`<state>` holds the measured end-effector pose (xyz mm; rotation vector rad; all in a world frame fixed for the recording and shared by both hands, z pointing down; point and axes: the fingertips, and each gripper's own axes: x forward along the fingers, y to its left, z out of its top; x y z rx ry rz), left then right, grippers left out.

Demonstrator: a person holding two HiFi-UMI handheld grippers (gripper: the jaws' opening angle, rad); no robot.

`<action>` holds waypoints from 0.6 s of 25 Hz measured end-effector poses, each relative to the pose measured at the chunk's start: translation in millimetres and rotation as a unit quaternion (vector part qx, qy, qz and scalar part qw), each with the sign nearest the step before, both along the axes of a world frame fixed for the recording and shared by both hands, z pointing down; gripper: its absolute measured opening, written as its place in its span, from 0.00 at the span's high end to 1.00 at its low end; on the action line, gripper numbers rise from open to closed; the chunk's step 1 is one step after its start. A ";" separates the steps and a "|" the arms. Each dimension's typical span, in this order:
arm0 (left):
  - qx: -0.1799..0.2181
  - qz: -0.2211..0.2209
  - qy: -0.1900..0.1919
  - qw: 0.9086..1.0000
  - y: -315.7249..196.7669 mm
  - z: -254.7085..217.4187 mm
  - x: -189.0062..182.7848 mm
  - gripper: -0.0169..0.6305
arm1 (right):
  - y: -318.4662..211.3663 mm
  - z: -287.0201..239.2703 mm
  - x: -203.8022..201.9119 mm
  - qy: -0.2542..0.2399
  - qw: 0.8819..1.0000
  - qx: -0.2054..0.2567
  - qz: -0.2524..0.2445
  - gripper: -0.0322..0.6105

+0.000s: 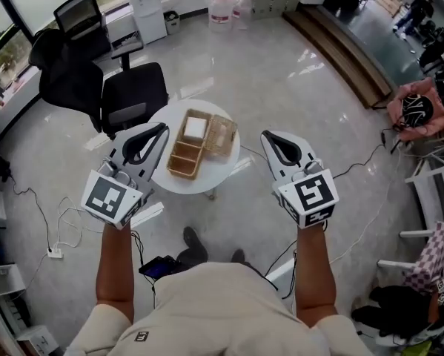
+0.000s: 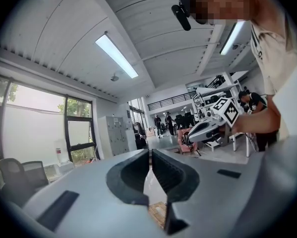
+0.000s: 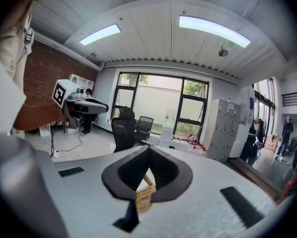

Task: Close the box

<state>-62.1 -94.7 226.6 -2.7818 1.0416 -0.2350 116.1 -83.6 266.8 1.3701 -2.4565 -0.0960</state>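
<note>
Glossy office floor (image 1: 303, 87), and a round white worktop (image 1: 207, 182) is standing in the middle of it. The wicker box (image 1: 186, 150) is sitting open there, its lid (image 1: 222, 135) lying alongside on the right. The left claw (image 1: 162, 130) is hovering over the worktop's left edge, jaws together, empty. The right claw (image 1: 267, 136) is hanging just off the right edge, likewise closed on nothing.

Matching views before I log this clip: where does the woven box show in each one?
Head view: the woven box lies open on the round white table, at the picture's centre.
Left gripper view: only a sliver of it shows at the bottom, below the jaws.
Right gripper view: a small piece shows low at centre, beyond the jaws.
Shared landmark: the black-framed windows.
</note>
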 end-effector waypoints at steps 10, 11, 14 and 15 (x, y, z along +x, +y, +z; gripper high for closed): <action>0.010 0.034 0.022 0.999 -67.7 0.4 -46.3 0.94 | -52.6 11.7 -48.8 0.004 1.000 -0.003 0.027 0.96; 0.004 0.035 0.021 0.999 -71.2 3.5 -49.5 0.94 | -55.8 13.5 -51.9 0.004 1.000 -0.005 0.026 0.96; -0.008 0.035 0.022 0.999 -84.1 10.4 -54.3 0.94 | -68.7 20.1 -56.5 0.008 1.000 -0.014 0.023 0.96; -0.008 0.034 0.023 0.999 -89.4 11.5 -54.3 0.94 | -74.4 22.6 -56.8 0.007 1.000 -0.016 0.023 0.96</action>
